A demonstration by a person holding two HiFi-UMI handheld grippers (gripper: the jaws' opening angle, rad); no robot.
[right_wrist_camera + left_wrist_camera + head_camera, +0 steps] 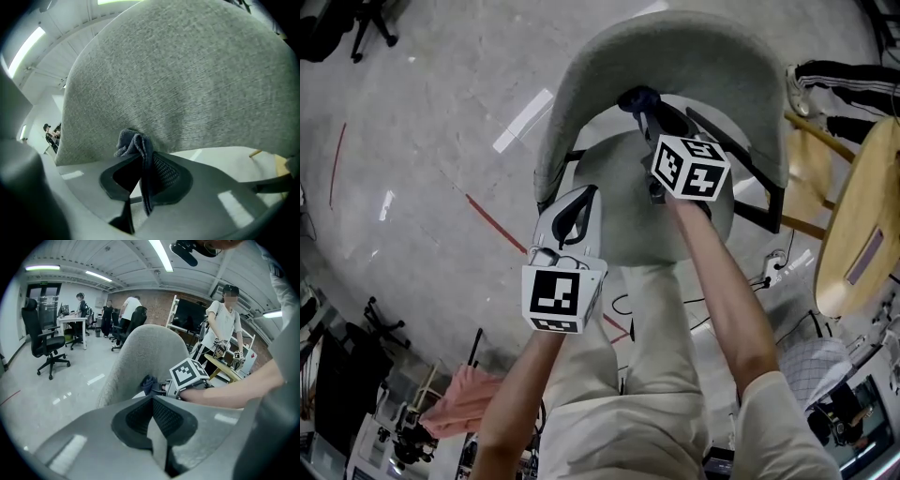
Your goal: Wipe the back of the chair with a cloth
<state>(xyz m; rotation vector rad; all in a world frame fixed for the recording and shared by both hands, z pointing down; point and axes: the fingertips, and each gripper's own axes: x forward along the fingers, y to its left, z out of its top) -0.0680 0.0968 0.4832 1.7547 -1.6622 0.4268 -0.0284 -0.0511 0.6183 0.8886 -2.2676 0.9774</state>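
Right gripper view: one right gripper (141, 161) pinches one blue cloth (131, 141), which touches the one grey chair back (187, 79) at 12 o'clock. One left gripper (152, 404) is squeezed together, holding nothing.

The left gripper (152, 401) sits close to the body on what looks like a bent left forearm (520, 394), its fingers pressed together with nothing between them. The right arm (717, 281) stretches further forward, and the right gripper (140, 146) has its fingers clamped on a dark cloth (132, 139).
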